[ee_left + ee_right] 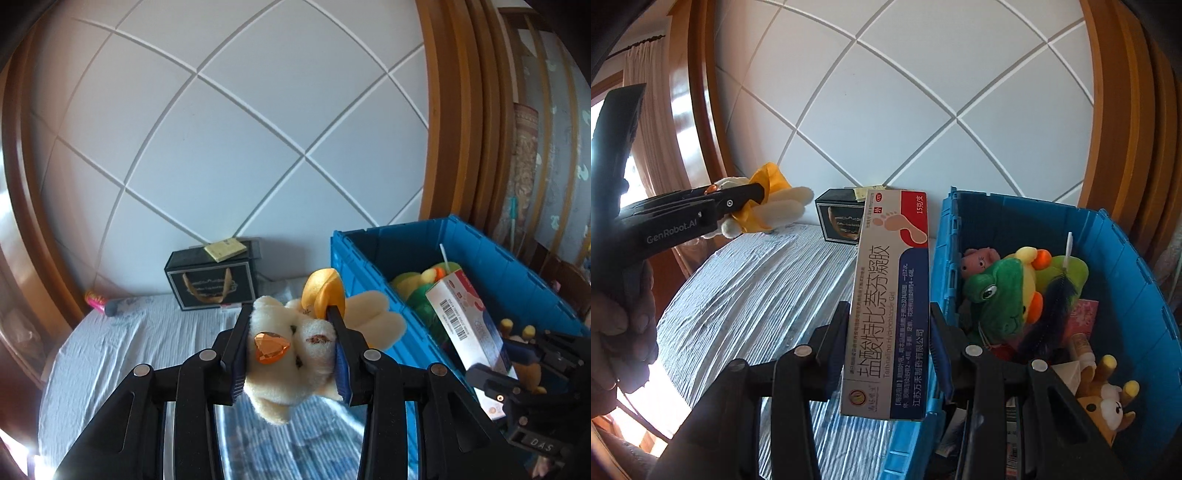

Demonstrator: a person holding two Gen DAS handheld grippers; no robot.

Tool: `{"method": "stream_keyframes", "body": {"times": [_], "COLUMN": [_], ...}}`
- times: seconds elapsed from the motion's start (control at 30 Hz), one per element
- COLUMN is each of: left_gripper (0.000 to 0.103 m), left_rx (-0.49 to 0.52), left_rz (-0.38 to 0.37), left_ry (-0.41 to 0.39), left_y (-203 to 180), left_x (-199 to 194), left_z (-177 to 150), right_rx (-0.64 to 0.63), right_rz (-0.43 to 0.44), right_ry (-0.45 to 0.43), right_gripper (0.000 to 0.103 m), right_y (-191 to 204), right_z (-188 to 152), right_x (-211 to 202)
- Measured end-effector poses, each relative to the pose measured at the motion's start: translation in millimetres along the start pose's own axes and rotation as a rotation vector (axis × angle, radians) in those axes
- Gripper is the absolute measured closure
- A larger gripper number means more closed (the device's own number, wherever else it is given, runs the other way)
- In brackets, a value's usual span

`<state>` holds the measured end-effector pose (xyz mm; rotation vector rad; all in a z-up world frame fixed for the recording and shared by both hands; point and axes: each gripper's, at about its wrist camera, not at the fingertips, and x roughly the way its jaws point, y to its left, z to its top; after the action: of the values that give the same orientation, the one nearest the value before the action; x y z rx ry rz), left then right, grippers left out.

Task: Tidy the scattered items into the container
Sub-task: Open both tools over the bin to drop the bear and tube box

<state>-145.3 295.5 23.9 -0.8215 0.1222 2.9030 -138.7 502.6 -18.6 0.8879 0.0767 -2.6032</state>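
My left gripper (291,325) is shut on a cream plush bear (291,354) with an orange heart gem and a yellow bow, held above the bed just left of the blue crate (354,266). In the right wrist view that same left gripper (753,194) carries the plush bear (783,210) at the left. My right gripper (886,310) is shut on a long ointment box (886,302) with a foot picture, upright at the blue crate's (942,258) left wall. The ointment box (465,325) and the right gripper (495,365) also show over the crate in the left wrist view.
The crate holds a green frog plush (997,291), a yellow duck toy (1030,266), a pink pig (979,258), a small deer plush (1108,402) and other bits. A black gift box (212,280) with a yellow notepad (225,249) stands by the padded headboard. A person's hand (624,321) holds the left gripper's handle.
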Motion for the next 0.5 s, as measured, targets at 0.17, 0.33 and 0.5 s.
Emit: {"method": "stream_keyframes", "body": {"times": [0.17,0.33,0.5], "left_gripper": [0.066,0.066,0.066], "left_rx": [0.034,0.074,0.121], "left_rz": [-0.079,-0.158,-0.251], "left_ry": [-0.005,-0.021,-0.017], "left_y": [-41,-86,-128], "left_x": [12,24,34], "left_z": [19,40,59], "right_rx": [0.076,0.146,0.18], "right_rz": [-0.084,-0.154,-0.215], "right_ry": [-0.017,-0.021,-0.026], "right_gripper": [0.063,0.063,0.063], "right_y": [-49,-91,-121], "right_z": [-4,-10,-10], "right_x": [-21,-40,-57]}}
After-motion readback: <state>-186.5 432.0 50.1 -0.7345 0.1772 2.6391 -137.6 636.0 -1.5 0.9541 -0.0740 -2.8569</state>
